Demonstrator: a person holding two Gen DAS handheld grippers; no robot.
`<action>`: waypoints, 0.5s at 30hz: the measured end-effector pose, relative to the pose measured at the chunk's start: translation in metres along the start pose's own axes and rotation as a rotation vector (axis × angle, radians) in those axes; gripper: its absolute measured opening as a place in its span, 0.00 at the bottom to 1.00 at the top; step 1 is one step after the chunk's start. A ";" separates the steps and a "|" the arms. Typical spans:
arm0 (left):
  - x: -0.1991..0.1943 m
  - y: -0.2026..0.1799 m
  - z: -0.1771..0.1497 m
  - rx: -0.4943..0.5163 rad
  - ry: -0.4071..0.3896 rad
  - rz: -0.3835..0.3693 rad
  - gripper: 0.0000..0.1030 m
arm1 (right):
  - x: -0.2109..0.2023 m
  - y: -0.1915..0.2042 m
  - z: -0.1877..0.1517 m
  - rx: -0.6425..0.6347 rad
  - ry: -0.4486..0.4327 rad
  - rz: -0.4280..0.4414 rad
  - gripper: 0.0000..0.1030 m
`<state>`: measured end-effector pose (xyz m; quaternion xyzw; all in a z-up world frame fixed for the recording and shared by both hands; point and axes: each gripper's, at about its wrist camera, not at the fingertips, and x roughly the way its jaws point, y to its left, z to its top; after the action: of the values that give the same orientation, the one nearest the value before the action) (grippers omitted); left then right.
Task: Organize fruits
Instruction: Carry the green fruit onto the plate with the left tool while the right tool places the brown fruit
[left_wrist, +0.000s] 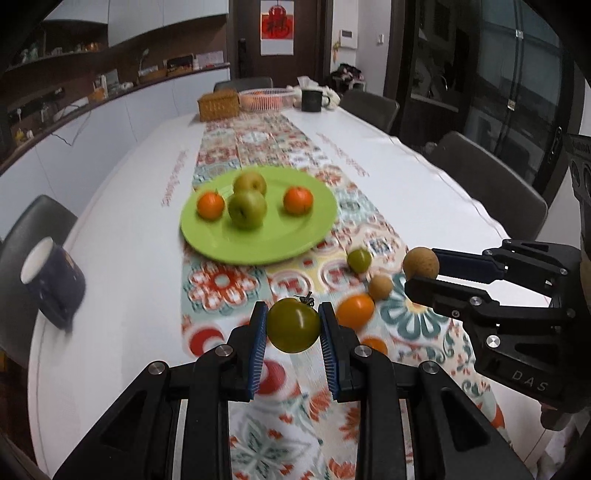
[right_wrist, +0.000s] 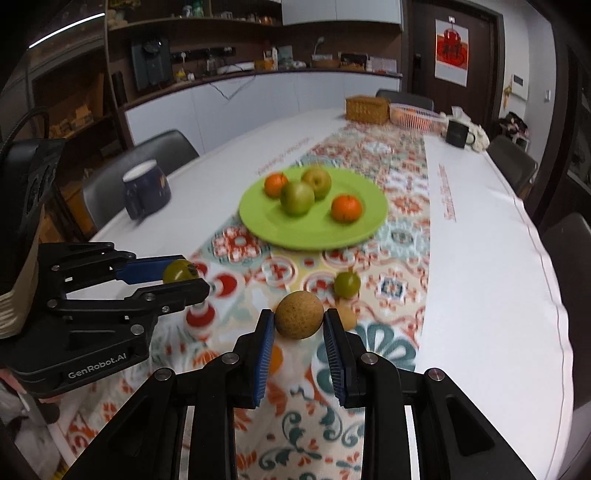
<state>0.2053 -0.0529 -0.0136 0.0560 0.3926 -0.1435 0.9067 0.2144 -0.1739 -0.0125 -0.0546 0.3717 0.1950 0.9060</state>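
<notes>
L gripper fingers clamped on green tomato; R gripper on tan round fruit, both short of green plate. Tomato prob. soft, smooth: grip at widest girth, lightly.

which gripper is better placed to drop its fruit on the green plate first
Left, marginally. The left gripper holds a green tomato facing the green plate nearly head-on. The right gripper, holding a tan fruit, sits off to the side.

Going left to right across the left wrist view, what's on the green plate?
On the green plate: left tangerine, then the front green apple, then the right tangerine. The rear apple overlaps the front one, so I left it out.
</notes>
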 end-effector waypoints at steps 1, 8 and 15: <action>0.000 0.003 0.005 0.001 -0.010 0.003 0.27 | 0.000 0.000 0.004 -0.002 -0.008 0.000 0.28; 0.007 0.021 0.033 0.001 -0.042 0.022 0.27 | 0.011 -0.002 0.039 -0.021 -0.052 -0.007 0.28; 0.028 0.040 0.053 0.005 -0.046 0.028 0.27 | 0.040 -0.006 0.065 -0.022 -0.036 0.007 0.28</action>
<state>0.2727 -0.0326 0.0018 0.0602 0.3706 -0.1330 0.9172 0.2851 -0.1515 0.0062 -0.0596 0.3532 0.2033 0.9112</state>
